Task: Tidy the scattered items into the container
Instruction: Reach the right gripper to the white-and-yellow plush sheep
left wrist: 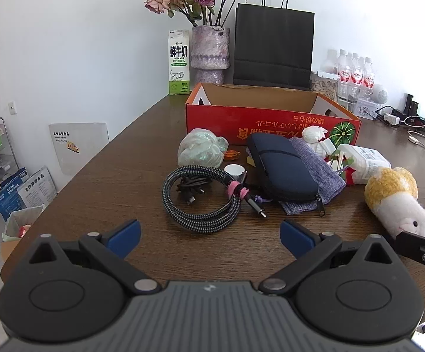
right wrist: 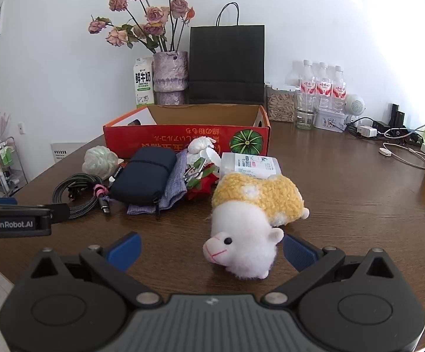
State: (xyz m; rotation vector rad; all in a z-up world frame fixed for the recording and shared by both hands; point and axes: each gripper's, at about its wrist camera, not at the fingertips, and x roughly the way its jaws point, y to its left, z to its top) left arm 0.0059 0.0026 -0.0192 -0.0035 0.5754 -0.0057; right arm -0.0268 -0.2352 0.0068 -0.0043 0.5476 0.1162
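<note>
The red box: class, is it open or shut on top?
Open. The red box has no lid; its brown inner walls show in both views.

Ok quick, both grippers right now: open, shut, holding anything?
Left gripper: open, empty, hovering short of the coiled cable.
Right gripper: open, nothing gripped; the plush sheep has its head between the fingers, pads not pressing.

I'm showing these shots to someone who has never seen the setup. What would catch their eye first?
Probably the plush sheep in its yellow knitted coat, lying right in front of the open right gripper. Behind it, the red cardboard box stands open at the back of a clutter of items, with the coiled braided cable nearest the open left gripper.
</note>
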